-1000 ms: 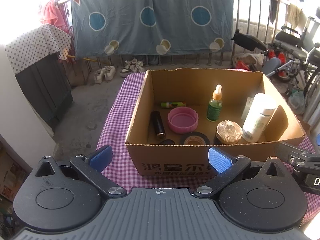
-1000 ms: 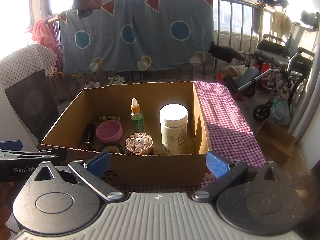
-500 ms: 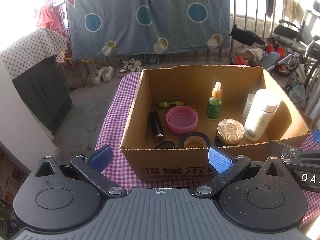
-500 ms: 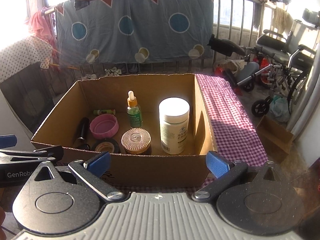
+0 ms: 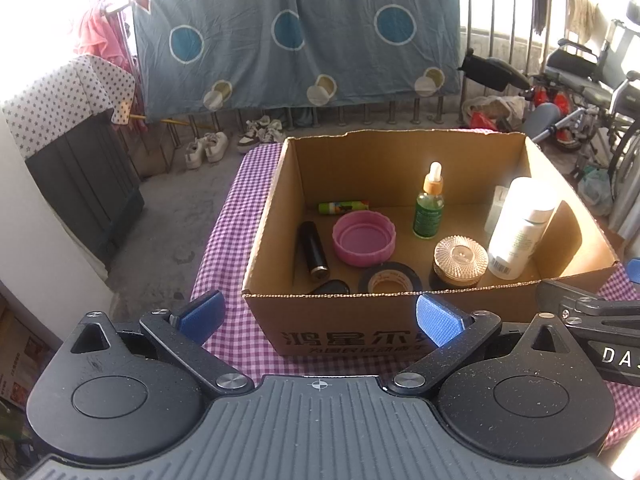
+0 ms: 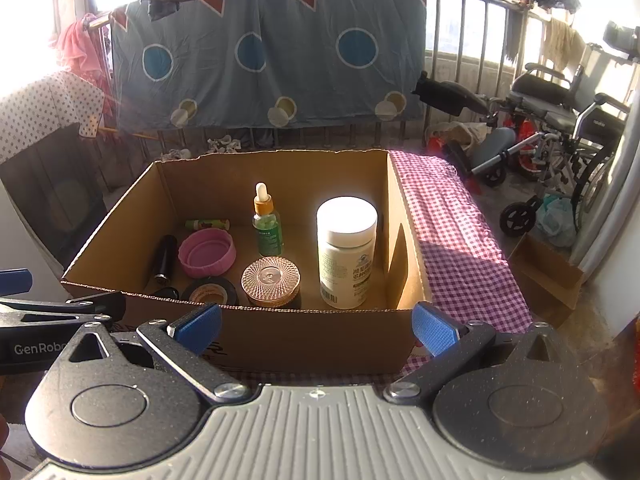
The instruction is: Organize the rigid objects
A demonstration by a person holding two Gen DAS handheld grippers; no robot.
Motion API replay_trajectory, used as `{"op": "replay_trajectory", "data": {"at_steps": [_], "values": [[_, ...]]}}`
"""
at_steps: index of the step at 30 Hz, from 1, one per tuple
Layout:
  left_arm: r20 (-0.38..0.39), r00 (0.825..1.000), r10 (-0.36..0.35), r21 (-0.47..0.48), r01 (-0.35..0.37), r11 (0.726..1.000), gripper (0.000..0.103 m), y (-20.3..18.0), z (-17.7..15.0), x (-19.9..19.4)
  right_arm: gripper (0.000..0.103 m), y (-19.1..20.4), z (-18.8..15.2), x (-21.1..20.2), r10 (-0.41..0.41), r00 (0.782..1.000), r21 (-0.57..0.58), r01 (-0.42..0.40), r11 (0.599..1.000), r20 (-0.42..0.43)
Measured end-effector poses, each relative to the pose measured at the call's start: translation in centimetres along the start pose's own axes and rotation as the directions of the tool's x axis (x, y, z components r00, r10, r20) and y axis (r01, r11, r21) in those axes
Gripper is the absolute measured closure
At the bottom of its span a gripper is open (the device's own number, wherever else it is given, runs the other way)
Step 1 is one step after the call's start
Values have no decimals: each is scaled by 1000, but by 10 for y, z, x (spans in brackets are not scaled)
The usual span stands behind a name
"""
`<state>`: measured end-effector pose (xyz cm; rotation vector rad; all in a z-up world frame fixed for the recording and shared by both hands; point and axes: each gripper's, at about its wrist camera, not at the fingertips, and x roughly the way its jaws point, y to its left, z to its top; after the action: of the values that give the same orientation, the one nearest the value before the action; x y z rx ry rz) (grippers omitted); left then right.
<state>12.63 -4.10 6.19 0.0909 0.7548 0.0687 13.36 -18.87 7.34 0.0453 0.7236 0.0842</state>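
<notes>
An open cardboard box [image 5: 340, 320] [image 6: 280, 336] stands on a purple checked tablecloth [image 5: 224, 240] [image 6: 460, 248]. Inside are a white bottle [image 5: 520, 228] [image 6: 346, 252], a green dropper bottle [image 5: 430, 204] [image 6: 267, 222], a pink lid [image 5: 363, 234] [image 6: 206, 252], a ribbed gold jar lid [image 5: 460, 258] [image 6: 271, 280], a black tape roll [image 5: 390, 280] [image 6: 208, 293], a black tube [image 5: 312, 250] [image 6: 164, 260] and a small green stick [image 5: 342, 206] [image 6: 207, 224]. My left gripper [image 5: 318, 316] and right gripper [image 6: 316, 326] are both open and empty, just in front of the box's near wall.
A blue patterned sheet [image 5: 296, 32] hangs on a railing behind the table. A wheelchair [image 6: 560, 120] and bags stand at the right. A dark cabinet with a dotted cover [image 5: 72, 140] stands at the left. A small cardboard box [image 6: 544, 276] is on the floor right of the table.
Both grippers have risen and tilted down a little, so more of the box's floor shows. Both stay open. Nothing in the box has moved.
</notes>
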Motion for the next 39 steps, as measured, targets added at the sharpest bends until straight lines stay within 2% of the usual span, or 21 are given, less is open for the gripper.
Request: {"op": "replay_trajectory", "data": {"at_steps": [39], "values": [[-36, 999, -26, -19, 25, 1000, 1, -1, -2, 2, 0, -4, -2, 0, -8, 1000, 1, 8, 1000, -16]]}}
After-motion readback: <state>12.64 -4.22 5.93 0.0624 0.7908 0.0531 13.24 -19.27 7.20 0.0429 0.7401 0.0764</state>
